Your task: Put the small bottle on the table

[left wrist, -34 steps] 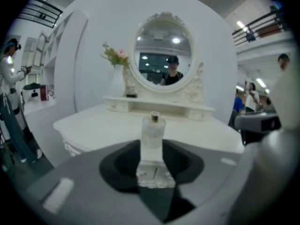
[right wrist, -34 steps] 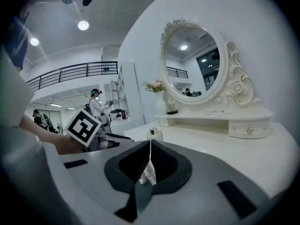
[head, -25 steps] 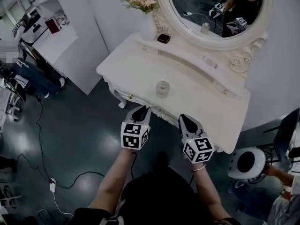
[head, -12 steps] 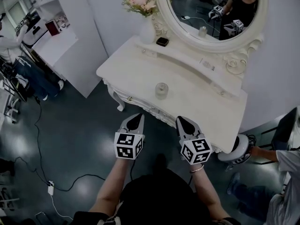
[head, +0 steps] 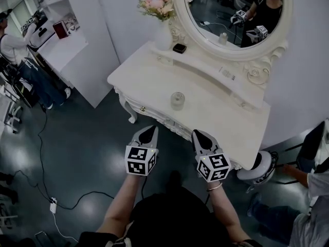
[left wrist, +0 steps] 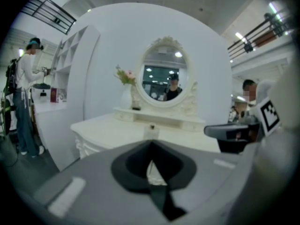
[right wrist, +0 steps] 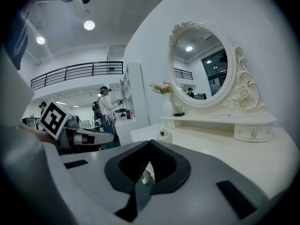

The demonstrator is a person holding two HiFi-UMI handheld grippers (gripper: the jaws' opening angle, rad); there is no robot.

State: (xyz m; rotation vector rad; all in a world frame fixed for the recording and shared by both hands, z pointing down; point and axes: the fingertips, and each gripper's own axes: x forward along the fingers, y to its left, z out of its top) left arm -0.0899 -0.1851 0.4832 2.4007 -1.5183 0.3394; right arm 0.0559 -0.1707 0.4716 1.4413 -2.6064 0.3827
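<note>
The small bottle, clear glass with a dark cap, stands upright near the middle of the white dressing table. It also shows in the left gripper view as the bottle and in the right gripper view as the bottle, just beyond the jaw tips. My left gripper and right gripper hang side by side over the floor, short of the table's front edge. Both are shut with nothing between the jaws, as the left gripper and right gripper show close up.
An oval mirror rises behind the table, with a flower vase and a small black box on the back shelf. A round stool and a person are at the right. A cable lies on the floor.
Both grippers have drawn back a little from the table toward my body. The bottle has stayed in place. The person at the right has come further into view.
</note>
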